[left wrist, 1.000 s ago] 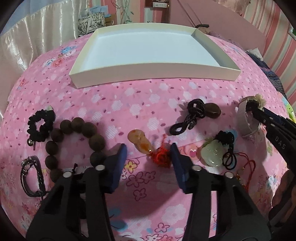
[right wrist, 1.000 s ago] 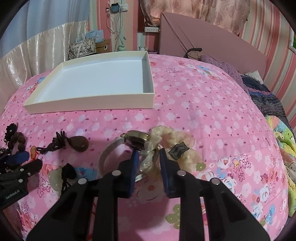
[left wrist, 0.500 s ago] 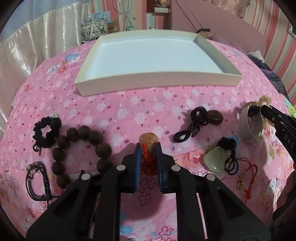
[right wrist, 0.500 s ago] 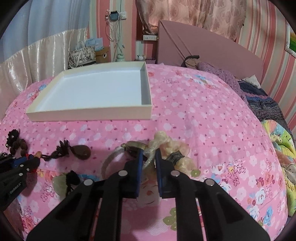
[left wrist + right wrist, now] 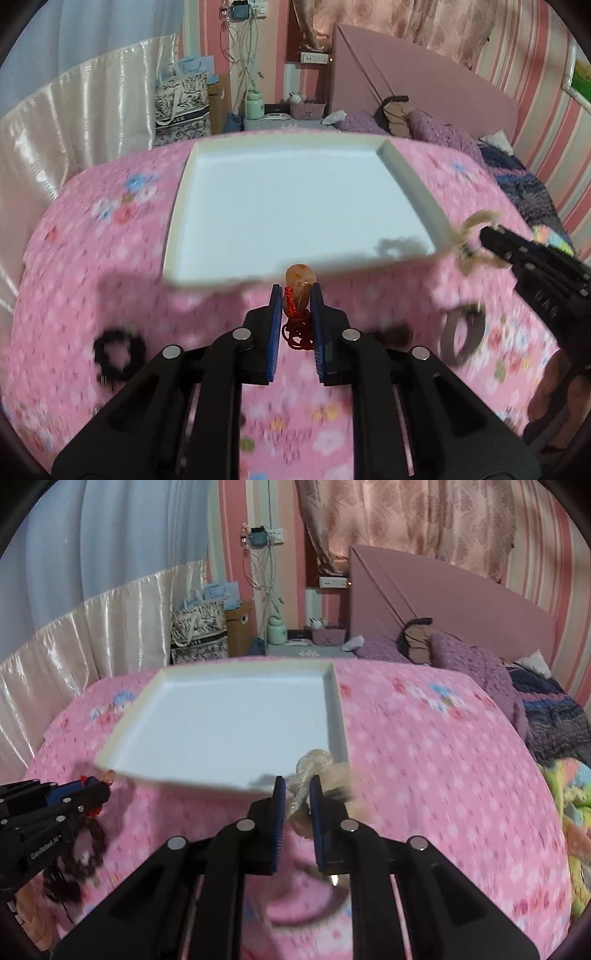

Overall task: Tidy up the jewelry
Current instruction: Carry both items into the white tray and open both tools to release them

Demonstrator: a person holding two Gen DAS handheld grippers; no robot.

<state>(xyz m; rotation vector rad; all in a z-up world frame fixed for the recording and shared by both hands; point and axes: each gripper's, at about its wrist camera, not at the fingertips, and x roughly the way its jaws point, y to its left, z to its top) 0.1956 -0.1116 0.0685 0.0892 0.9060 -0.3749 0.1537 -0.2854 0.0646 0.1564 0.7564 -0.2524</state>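
Observation:
My left gripper (image 5: pixel 297 295) is shut on an orange pendant (image 5: pixel 300 278) whose red knotted cord (image 5: pixel 295 332) hangs between the fingers. It is held above the bedspread, just before the near wall of the white tray (image 5: pixel 288 206). My right gripper (image 5: pixel 297 786) is shut on a sheer cream scrunchie (image 5: pixel 314 760), raised at the tray's (image 5: pixel 229 731) near right corner. In the left wrist view the right gripper (image 5: pixel 484 232) and the scrunchie (image 5: pixel 469 240) show at the right. In the right wrist view the left gripper (image 5: pixel 105 781) with the pendant (image 5: pixel 109 774) shows at the left.
A black scrunchie (image 5: pixel 116 352) and a grey band (image 5: pixel 461 336) show blurred over the pink floral bedspread (image 5: pixel 92 258). Dark beads (image 5: pixel 85 849) lie under the left gripper. A pink headboard (image 5: pixel 443 602) and purple pillows (image 5: pixel 465 661) are at the far right; a satin curtain (image 5: pixel 74 110) runs along the left.
Both grippers have shut, the left on the pendant and the right on the scrunchie. Both have lifted off the bedspread and moved toward the tray's near edge.

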